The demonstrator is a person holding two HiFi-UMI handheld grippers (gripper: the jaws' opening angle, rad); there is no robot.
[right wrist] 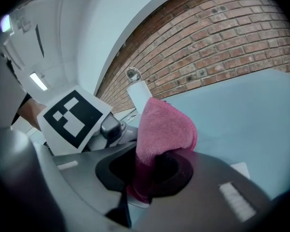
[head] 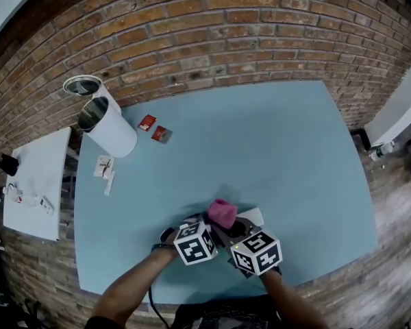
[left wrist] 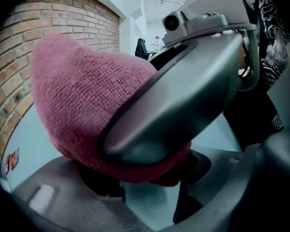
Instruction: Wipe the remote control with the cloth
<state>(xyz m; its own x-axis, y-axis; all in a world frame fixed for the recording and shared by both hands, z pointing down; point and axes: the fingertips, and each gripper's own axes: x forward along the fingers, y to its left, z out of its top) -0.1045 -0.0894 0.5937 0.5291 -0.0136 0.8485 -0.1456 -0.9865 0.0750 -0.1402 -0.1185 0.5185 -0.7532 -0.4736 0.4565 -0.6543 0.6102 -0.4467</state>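
A pink cloth (head: 222, 212) (right wrist: 164, 124) stands up between the jaws of my right gripper (head: 234, 229) (right wrist: 150, 178), which is shut on it. The white remote control (head: 253, 216) lies under the cloth near the blue table's (head: 260, 142) front edge, and one corner (right wrist: 242, 169) shows past my right jaw. My left gripper (head: 204, 223) (left wrist: 150, 187) sits close beside the right one. Its jaws stand wide, with a pale block, seemingly the remote's end (left wrist: 150, 199), filling the gap between the pads. In the left gripper view the cloth (left wrist: 82, 105) and a right finger (left wrist: 183, 95) hide most of the rest.
A white cylindrical container (head: 109, 125) stands at the table's far left, next to two red packets (head: 154, 128) and small white items (head: 104, 166). A white side table (head: 34, 184) is off to the left. A brick wall (head: 212, 40) runs behind the table.
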